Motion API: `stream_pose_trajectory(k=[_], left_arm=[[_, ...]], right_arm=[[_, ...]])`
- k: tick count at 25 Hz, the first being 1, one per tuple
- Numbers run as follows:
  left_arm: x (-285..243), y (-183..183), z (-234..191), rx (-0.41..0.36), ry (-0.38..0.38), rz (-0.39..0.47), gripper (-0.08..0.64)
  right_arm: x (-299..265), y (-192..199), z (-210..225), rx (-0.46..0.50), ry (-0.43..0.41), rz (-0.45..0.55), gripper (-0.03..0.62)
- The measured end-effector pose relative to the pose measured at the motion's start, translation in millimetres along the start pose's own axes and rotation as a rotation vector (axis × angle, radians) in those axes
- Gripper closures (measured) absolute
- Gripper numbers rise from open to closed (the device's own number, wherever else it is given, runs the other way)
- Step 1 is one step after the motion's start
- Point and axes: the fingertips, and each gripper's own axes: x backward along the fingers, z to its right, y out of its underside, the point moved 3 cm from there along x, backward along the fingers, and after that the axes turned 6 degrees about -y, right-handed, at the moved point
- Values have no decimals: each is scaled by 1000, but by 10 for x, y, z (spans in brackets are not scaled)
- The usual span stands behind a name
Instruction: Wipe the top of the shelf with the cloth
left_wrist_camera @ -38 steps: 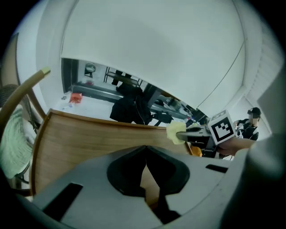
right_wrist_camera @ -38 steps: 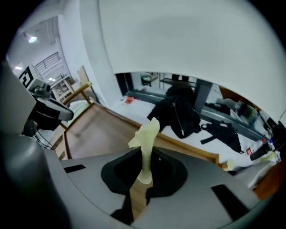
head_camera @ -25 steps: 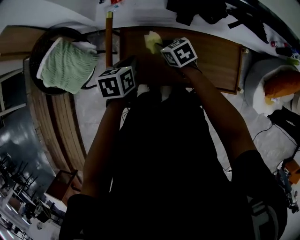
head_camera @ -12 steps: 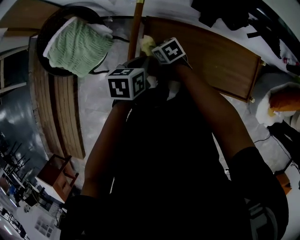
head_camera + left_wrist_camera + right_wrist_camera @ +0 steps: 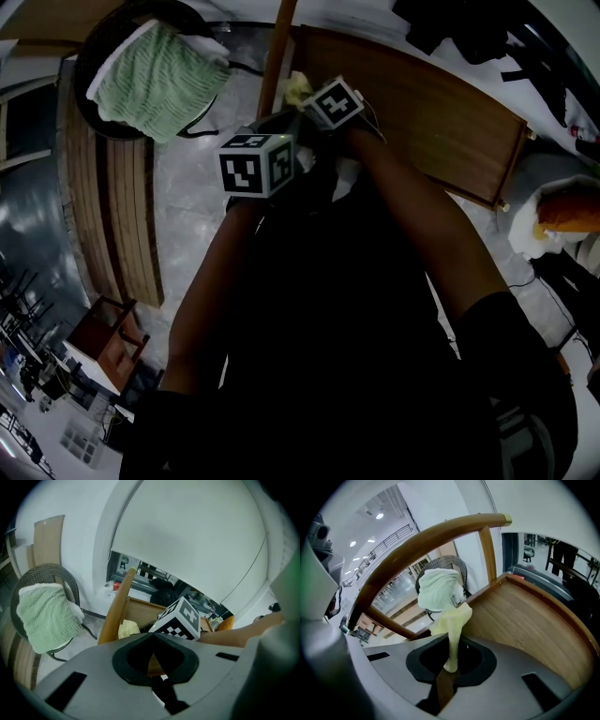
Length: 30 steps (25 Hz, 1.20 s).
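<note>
Head view showed the wooden shelf running rightward from the tongs, its top bare out to the far corner. A chair draped with a green towel stood apart on the left, with a wooden rail just beside the shelf's left edge. The right tongs were clenched on the pale yellow cloth, bunched at that left edge. The left tongs were pressed together on nothing, close beside the right.

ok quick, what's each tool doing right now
Left tool: closed, empty.
Right tool: closed on the yellow cloth.
</note>
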Motion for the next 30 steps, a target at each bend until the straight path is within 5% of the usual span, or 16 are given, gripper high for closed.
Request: stream_pose_trajectory(k=[8, 18, 30], left_arm=[[-260, 56, 228, -15, 22, -48, 549], [-731, 152, 1102, -110, 128, -130, 549], [-1246, 300, 2188, -223, 218, -192, 549]], right_arm=[[256, 317, 170, 1, -17, -24, 551], [955, 1112, 567, -70, 23, -50, 551], [2085, 2293, 1223, -230, 176, -21, 551]])
